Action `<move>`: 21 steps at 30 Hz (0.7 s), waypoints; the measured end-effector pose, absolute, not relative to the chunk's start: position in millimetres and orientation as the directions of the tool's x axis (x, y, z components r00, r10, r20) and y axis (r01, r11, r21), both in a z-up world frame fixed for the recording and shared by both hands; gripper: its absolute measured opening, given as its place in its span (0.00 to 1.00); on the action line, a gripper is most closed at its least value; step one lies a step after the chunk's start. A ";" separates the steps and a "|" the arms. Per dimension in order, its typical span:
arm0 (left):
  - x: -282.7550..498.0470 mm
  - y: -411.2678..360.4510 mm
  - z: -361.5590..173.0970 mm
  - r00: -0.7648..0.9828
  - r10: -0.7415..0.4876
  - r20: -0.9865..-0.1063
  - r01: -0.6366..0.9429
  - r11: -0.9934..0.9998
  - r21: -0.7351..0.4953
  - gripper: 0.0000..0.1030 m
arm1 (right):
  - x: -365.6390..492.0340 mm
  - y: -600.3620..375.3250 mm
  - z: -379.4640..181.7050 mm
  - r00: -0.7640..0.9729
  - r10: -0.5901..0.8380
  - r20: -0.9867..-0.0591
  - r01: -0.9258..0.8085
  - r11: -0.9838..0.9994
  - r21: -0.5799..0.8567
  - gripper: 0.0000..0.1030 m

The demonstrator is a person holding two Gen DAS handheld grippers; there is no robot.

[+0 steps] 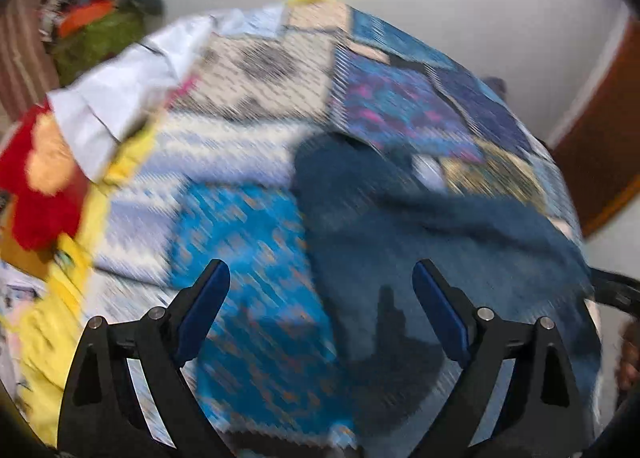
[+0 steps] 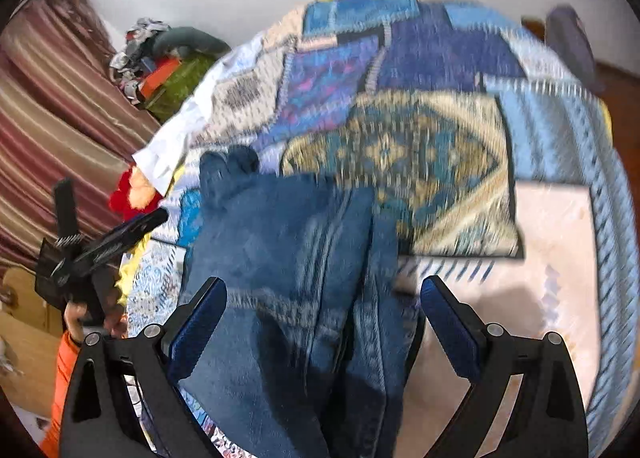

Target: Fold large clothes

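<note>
Jeans (image 2: 288,298) are laid lengthwise on the patchwork quilt (image 2: 420,153), presumably for folding. Left gripper (image 1: 320,290) and right gripper (image 2: 324,306) are held above the jeans, jaws apart, nothing clamped.

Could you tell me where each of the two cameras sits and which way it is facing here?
Left wrist: sits on the left gripper, looking forward and down over its open fingers at the blue jeans on the patchwork bedspread.
Right wrist: sits on the right gripper, open, over the jeans; at its left edge are the other gripper and an orange sleeve.
Shared: jeans, bedspread, white wall.
</note>
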State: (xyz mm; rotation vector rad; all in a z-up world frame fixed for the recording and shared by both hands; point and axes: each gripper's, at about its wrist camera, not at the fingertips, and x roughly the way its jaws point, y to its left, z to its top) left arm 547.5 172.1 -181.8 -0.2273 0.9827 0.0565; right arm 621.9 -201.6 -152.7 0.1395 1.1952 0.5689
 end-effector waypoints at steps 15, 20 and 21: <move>451.4 148.9 -211.1 0.496 0.066 -0.866 -0.041 0.998 0.052 0.97 | 578.4 -256.6 -159.4 0.311 0.268 -0.912 -0.366 0.919 0.145 0.94; 439.0 170.8 -187.6 0.545 0.095 -0.833 -0.095 0.994 0.051 0.97 | 563.9 -271.8 -124.8 0.334 0.383 -0.861 -0.378 0.891 0.250 0.94; 438.9 173.4 -181.1 0.560 0.080 -0.824 -0.107 0.994 0.024 0.97 | 565.1 -270.1 -119.2 0.331 0.415 -0.847 -0.378 0.881 0.284 0.95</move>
